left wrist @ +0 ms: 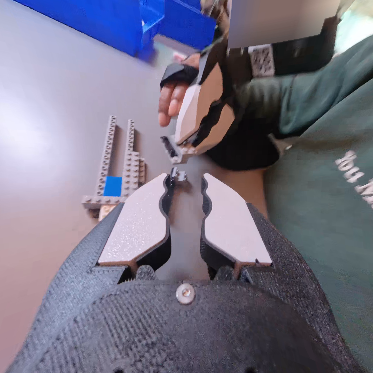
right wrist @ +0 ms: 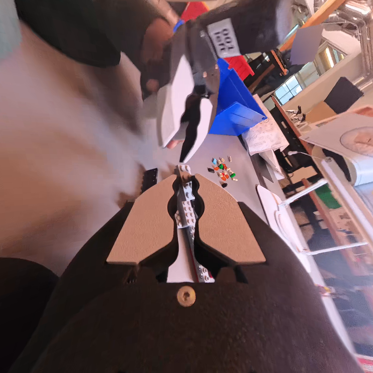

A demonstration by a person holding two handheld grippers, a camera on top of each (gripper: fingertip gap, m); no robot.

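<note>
My left gripper [left wrist: 186,177] is open, with a wide gap between its pads. A small grey and black piece [left wrist: 179,176] sits just past its tips, close to the left fingertip [left wrist: 164,178], and no pad presses on it. My right gripper [right wrist: 186,177] is shut on a grey brick assembly [right wrist: 186,201] of several stacked plates that juts past its tips. In the left wrist view the right gripper [left wrist: 182,146] holds that assembly [left wrist: 177,153] just beyond my left tips. The left gripper [right wrist: 174,152] shows open in the right wrist view, above the assembly.
A grey brick frame [left wrist: 119,161] with a blue tile [left wrist: 112,185] lies on the grey table [left wrist: 50,101] to the left. Blue bins [left wrist: 121,24] stand at the back. A black plate [right wrist: 149,178], a pile of small coloured pieces [right wrist: 223,169] and folded paper [right wrist: 262,133] lie nearby. Both grippers' tips are close together, under 4 cm apart.
</note>
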